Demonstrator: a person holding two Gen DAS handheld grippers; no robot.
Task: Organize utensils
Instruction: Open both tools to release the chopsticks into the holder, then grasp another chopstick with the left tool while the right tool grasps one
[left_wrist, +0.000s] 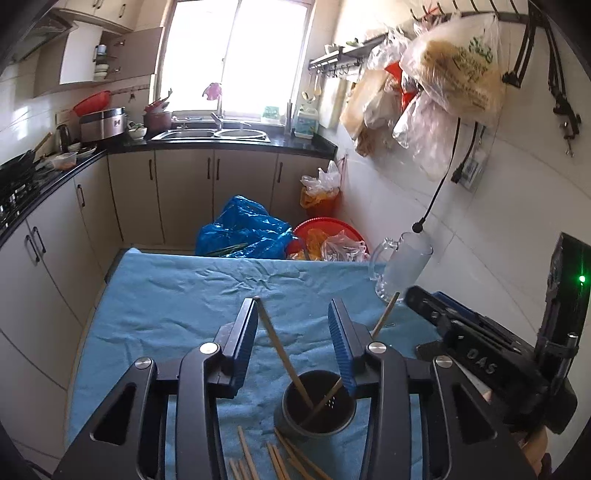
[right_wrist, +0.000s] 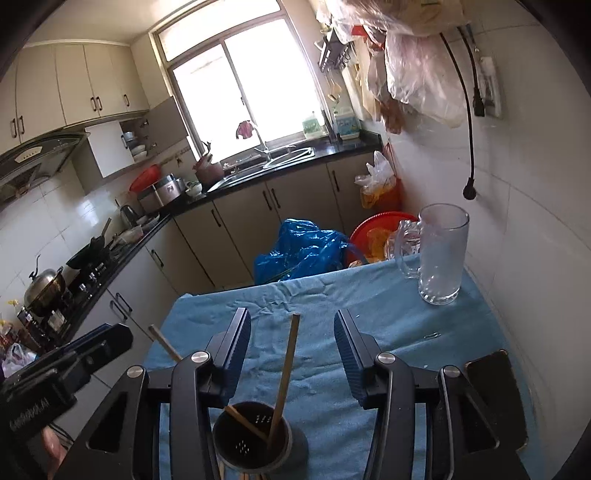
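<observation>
Standing between parted tongs (left_wrist: 295, 317): chopstick (left_wrist: 284, 354)

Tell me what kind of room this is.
A home kitchen, most likely: a sink under the window, a gas stove with a kettle along the counter, and wall cabinets above.
</observation>
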